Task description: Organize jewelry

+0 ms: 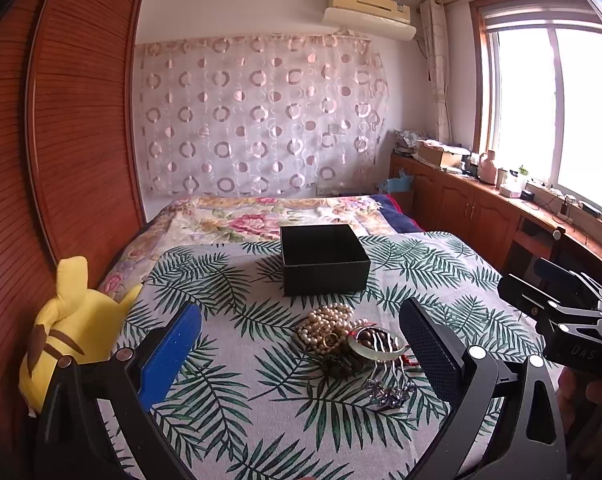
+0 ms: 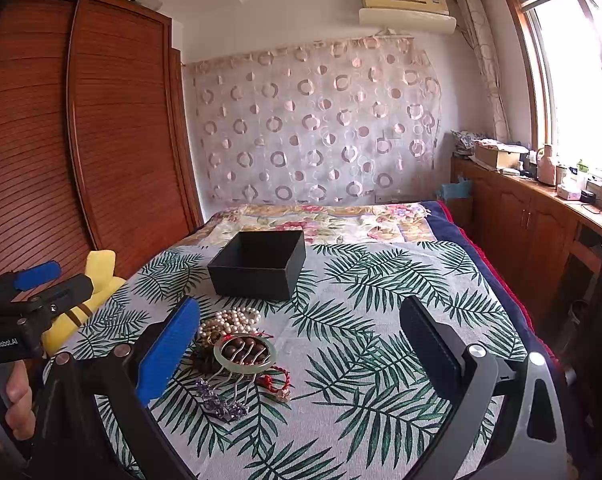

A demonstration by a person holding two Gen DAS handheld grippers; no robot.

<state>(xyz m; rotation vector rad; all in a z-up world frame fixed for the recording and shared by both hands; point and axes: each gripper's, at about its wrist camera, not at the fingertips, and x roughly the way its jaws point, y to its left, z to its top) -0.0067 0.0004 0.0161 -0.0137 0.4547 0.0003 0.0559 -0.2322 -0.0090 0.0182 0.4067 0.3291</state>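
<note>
- Blue and black pads of the left tool stand wide apart with nothing between them, above the leaf-print cloth.
- Just ahead of that tool, between its fingers, lies the jewelry heap: pearls, a pale bangle over dark beads, and a metal hairpin with a purple ornament nearest the tool.
- Beyond the heap, apart from it, sits an open black box.
- To that tool's right, the right tool shows from the side.
- From its own camera, the right tool also has its fingers wide apart, holding nothing.
- Here the heap lies close to its blue left finger: pearls, bangle, hairpin, and a red cord at the heap's right.
- The box is ahead and left.
- Farther left are the left tool and a yellow plush.
</note>
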